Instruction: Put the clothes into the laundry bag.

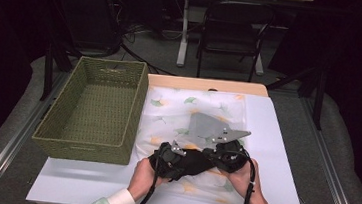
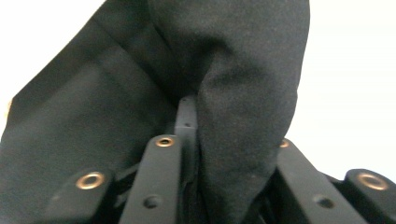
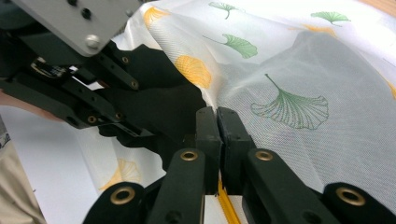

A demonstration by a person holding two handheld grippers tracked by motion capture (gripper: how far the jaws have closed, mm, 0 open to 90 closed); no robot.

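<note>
Holding both grippers close together at the near middle of the table, you work on a black cloth (image 1: 190, 162) that lies bunched between them on the leaf-printed white sheet (image 1: 188, 108). Your left gripper (image 1: 167, 160) is clamped on a thick fold of that black cloth (image 2: 243, 116); in the left gripper view the fabric rises between the two jaws and drapes over them. Your right gripper (image 1: 228, 154) has its jaws pressed together (image 3: 217, 123), and from the right gripper view you cannot tell whether any fabric is pinched between them; the leaf-printed white sheet (image 3: 299, 93) spreads just beyond the tips, with the black cloth (image 3: 163, 93) to their left. A green woven basket (image 1: 93, 104) stands at the left of the table, just beside the sheet.
</note>
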